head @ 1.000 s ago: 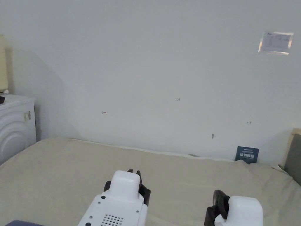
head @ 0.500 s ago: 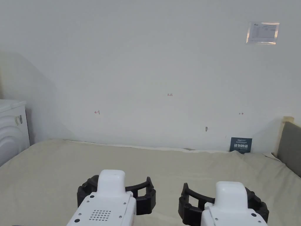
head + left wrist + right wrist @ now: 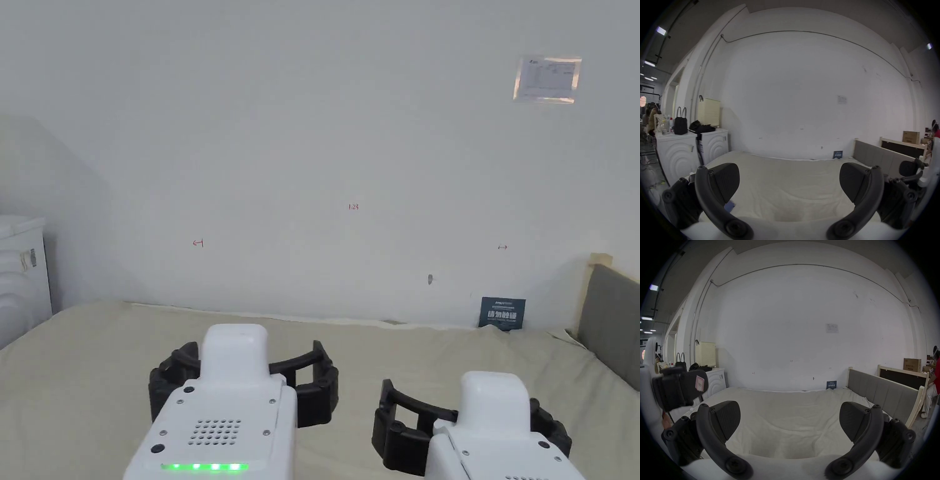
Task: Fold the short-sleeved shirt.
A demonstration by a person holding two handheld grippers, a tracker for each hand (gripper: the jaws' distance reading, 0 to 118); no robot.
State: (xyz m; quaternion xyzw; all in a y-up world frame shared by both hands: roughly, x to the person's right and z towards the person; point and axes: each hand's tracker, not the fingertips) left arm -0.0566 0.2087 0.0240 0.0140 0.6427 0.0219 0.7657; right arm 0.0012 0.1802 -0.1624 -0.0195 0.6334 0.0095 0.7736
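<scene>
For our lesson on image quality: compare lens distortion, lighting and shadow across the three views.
Head view: straight lines, even light, a soft shadow on the wall at left. Left gripper view: fisheye bending, black corners, dim wall, open left tool sharp. Right gripper view: the same curvature and vignette, open right tool sharp over the bed.

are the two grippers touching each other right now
Apart. In the head view a strip of beige bed shows between the left gripper and the right gripper.
</scene>
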